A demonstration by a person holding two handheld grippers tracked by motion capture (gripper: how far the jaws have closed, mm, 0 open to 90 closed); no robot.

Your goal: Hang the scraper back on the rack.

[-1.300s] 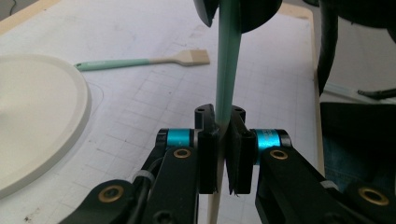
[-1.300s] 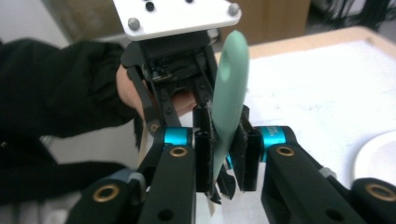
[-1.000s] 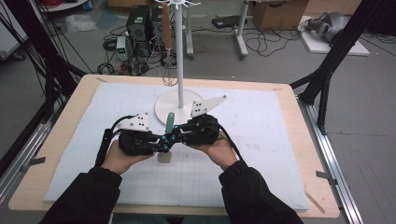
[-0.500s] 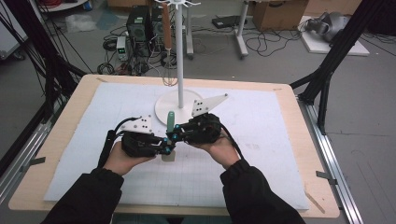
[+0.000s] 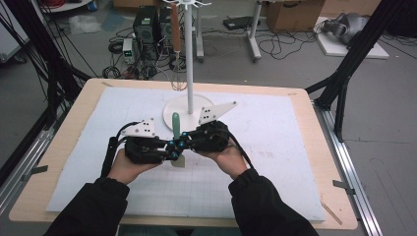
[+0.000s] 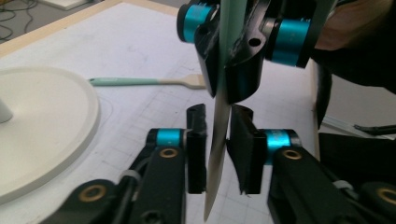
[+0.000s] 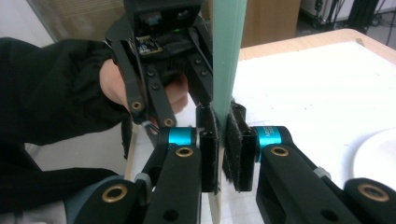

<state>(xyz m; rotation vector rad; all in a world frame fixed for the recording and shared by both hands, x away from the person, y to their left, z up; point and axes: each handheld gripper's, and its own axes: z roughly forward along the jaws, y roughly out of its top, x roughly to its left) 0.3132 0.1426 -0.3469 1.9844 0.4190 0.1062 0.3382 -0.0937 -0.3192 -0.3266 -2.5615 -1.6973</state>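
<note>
The spatula (image 5: 176, 129) stood upright between both grippers, at six o'clock from the stand base (image 5: 189, 107). The right gripper (image 7: 222, 140) clamped its green handle. The left gripper (image 6: 218, 135) had just been opening around the blade, its pads seemingly off it, though the gap was slight.

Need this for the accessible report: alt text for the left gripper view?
A green-handled spatula stands upright between the left tool's slightly parted jaws, which have just been opening, while the right tool clamps it from above. A second spatula lies flat behind, beside a white stand base.
</note>
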